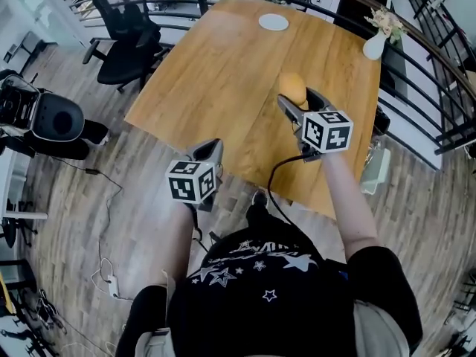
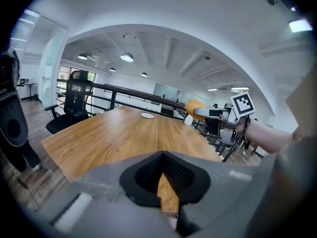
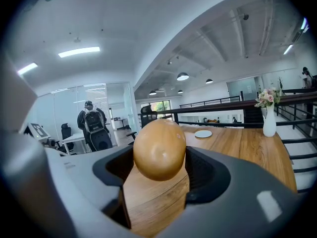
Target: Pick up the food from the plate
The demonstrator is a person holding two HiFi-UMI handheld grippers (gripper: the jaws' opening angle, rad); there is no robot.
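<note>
My right gripper (image 1: 296, 101) hangs over the near right part of the wooden table (image 1: 223, 73), shut on a smooth golden-brown oval piece of food (image 1: 294, 88). In the right gripper view the food (image 3: 159, 150) fills the gap between the jaws. The left gripper view shows the food (image 2: 194, 107) and the right gripper (image 2: 208, 113) to the right. A small white plate (image 1: 273, 21) lies bare at the table's far end and also shows as the plate (image 3: 203, 133). My left gripper (image 1: 207, 155) hovers at the table's near edge with its jaws together and nothing in them.
A white vase with flowers (image 1: 375, 42) stands at the table's far right corner. A black office chair (image 1: 123, 28) sits off the left side. A dark railing (image 1: 439, 73) runs along the right. A person with a backpack (image 3: 94, 128) stands far off.
</note>
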